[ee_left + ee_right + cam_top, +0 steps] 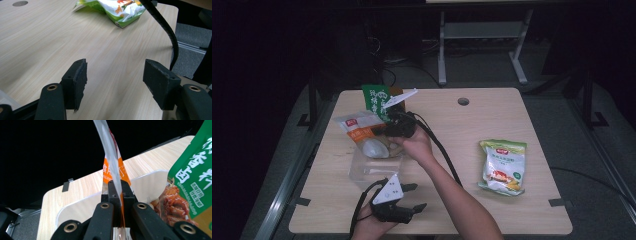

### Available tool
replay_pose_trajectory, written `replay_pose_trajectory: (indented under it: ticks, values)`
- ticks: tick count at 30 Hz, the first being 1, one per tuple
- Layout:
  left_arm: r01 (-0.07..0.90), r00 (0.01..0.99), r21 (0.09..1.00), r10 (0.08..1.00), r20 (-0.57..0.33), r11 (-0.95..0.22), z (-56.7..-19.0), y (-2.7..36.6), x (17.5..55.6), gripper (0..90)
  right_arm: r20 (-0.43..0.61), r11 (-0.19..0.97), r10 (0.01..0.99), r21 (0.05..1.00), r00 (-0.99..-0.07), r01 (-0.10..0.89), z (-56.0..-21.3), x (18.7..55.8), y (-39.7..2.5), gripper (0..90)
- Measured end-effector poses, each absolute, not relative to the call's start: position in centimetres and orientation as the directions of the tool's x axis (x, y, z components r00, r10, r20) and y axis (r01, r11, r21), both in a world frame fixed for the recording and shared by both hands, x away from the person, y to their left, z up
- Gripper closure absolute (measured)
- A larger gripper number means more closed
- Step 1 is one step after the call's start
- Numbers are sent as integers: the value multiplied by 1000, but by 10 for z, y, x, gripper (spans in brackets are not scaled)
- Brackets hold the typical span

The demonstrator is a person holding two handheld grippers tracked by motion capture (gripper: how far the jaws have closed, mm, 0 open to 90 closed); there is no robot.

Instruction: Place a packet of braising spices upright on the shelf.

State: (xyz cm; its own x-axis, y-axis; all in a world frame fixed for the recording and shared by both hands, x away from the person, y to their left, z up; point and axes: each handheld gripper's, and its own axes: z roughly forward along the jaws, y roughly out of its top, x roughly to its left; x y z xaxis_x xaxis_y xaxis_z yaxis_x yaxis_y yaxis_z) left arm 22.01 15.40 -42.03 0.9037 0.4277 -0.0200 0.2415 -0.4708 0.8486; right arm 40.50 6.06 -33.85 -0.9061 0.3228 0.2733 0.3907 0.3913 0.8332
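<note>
An orange and white snack bag [355, 125] hangs over a clear plastic container [364, 172] at the table's left. My right gripper [388, 131] is shut on it. In the right gripper view the jaws [119, 192] pinch the bag's [112, 168] thin edge above the container's white rim [82, 200]. A green snack bag [376, 100] leans just behind, and it [197, 177] shows at the right of that view. My left gripper [416, 196] is held near the front edge, open with nothing in it [115, 80].
A green and yellow snack bag [503, 167] lies at the right of the wooden table [452, 120], also visible ahead of the left gripper [120, 10]. A black cable [165, 25] trails across the table. A round hole [463, 101] sits near the far edge.
</note>
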Motion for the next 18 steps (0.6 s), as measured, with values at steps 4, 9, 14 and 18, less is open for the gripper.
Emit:
replay_pose_trajectory:
  ticks: [4, 9, 14, 18]
  values:
    - [240, 908, 843, 419, -20, -481, -422, 153, 221, 359, 290, 391, 335, 823, -897, 412, -345, 409, 67, 899]
    - [245, 903, 847, 428, -23, -472, -423, 153, 221, 359, 303, 400, 347, 808, -887, 433, -353, 412, 72, 899]
    - [249, 904, 846, 427, -29, -471, -423, 153, 221, 358, 297, 415, 363, 797, -883, 439, -361, 410, 76, 890]
    - [242, 905, 848, 424, -23, -471, -423, 152, 220, 358, 304, 413, 358, 796, -883, 442, -360, 411, 72, 824]
